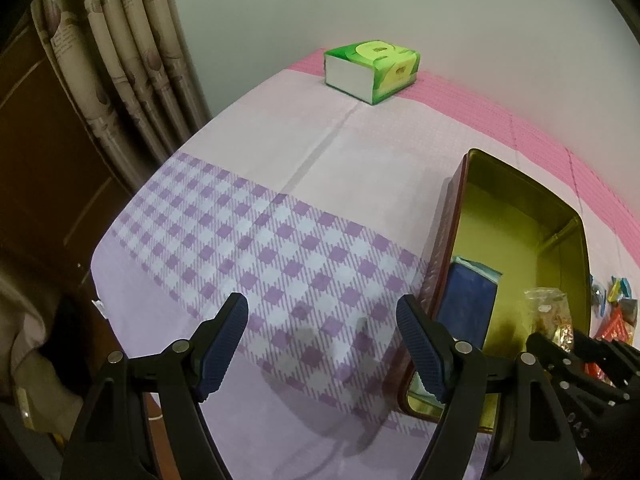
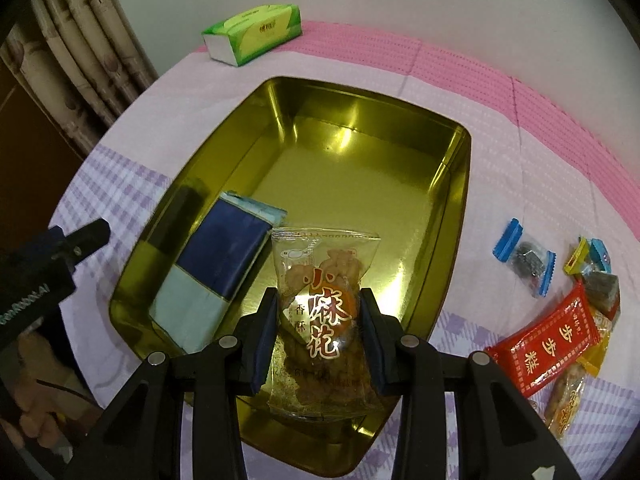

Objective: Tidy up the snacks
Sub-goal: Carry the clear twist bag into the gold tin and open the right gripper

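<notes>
My right gripper (image 2: 318,334) is shut on a clear packet of fried twists (image 2: 320,280) with red and gold print, held over the near part of a gold tin (image 2: 352,100). A blue and pale green packet (image 2: 216,272) lies in the tin's left side. My left gripper (image 1: 322,346) stands open over the purple checked cloth, just left of the tin (image 1: 440,248), with nothing between its fingers. In the left wrist view the blue packet (image 1: 468,304) and the clear packet (image 1: 546,312) show inside the tin, with the right gripper (image 1: 560,356) at the lower right edge.
Loose snacks lie on the cloth right of the tin: a red packet (image 2: 548,344), a blue-ended candy (image 2: 524,260), a yellow and blue wrapped piece (image 2: 592,264) and an orange packet (image 2: 568,404). A green tissue pack (image 2: 252,34) sits at the far edge by the wall. Curtains (image 1: 120,60) hang at the left.
</notes>
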A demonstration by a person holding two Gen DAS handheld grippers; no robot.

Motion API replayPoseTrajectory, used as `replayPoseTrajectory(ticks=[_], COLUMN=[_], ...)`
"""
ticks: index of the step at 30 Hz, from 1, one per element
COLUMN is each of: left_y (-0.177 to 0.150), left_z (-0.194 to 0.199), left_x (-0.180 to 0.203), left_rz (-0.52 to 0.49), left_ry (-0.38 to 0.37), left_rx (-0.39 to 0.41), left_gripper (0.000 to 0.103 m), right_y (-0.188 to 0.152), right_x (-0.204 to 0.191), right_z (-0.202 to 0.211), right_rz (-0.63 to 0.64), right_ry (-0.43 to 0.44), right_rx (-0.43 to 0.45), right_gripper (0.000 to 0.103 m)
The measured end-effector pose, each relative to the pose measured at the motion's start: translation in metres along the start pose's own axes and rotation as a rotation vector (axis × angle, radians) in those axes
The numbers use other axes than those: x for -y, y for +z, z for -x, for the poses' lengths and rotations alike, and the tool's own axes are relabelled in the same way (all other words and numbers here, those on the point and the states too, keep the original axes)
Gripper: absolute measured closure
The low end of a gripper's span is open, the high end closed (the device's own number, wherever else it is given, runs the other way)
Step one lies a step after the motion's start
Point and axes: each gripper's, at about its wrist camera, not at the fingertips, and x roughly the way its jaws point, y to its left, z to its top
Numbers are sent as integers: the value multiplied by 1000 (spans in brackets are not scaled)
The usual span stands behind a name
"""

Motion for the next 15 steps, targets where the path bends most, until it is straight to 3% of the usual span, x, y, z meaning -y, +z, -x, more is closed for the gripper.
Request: replayPoseTrajectory(ticks=[15], left_y=[-1], left_z=[-1], left_x=[3], left_rz=[-10], left_ry=[-3], left_rx=[-8], left_gripper=[26], right_y=[-2], right_x=[-3], right_z=[-7], right_rz=[16], right_ry=[-13], right_rx=[-12], right_gripper=[66])
